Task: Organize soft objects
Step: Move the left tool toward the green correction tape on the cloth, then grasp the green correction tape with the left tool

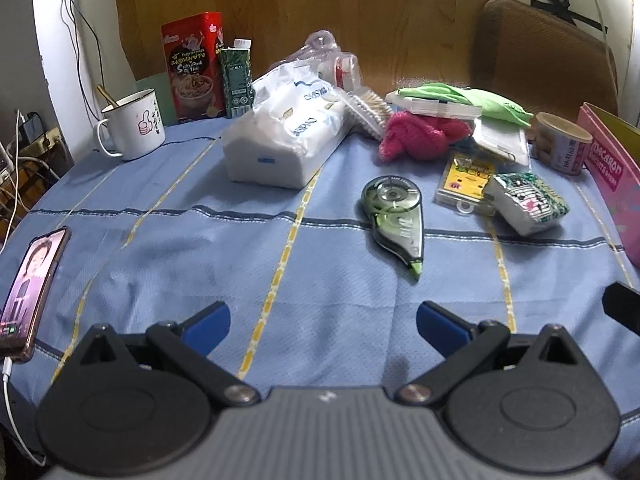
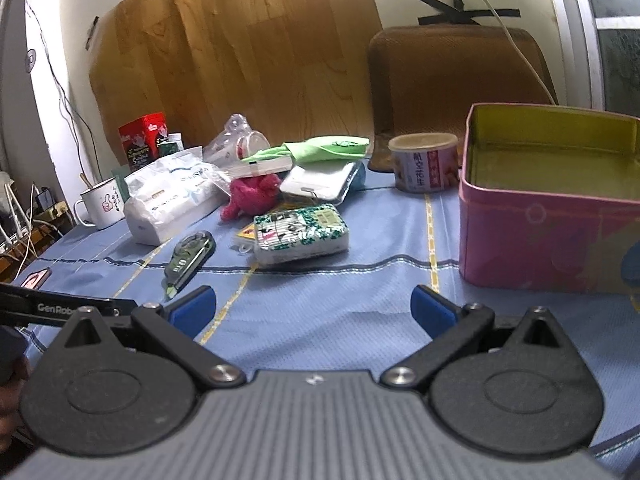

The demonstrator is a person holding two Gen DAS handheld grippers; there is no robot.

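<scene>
A pink fuzzy cloth (image 1: 416, 138) (image 2: 252, 194) lies mid-table under a white flat box. A green cloth (image 1: 472, 98) (image 2: 328, 148) lies on top of the pile behind it. A large white tissue pack (image 1: 280, 140) (image 2: 168, 200) lies to the left. A small patterned tissue pack (image 1: 528, 202) (image 2: 300, 234) lies nearer. An open pink tin box (image 2: 552, 208) (image 1: 612, 184) stands at the right, empty. My left gripper (image 1: 322, 326) and right gripper (image 2: 312, 306) are both open and empty, low over the blue tablecloth, well short of the objects.
A green correction tape (image 1: 396, 218) (image 2: 190, 256) lies in front of the pile. A white mug (image 1: 132, 124), red carton (image 1: 192, 66), snack can (image 2: 424, 162), yellow card case (image 1: 466, 182) and a phone (image 1: 32, 292) at the left edge also sit on the table. A brown chair (image 2: 456, 76) stands behind.
</scene>
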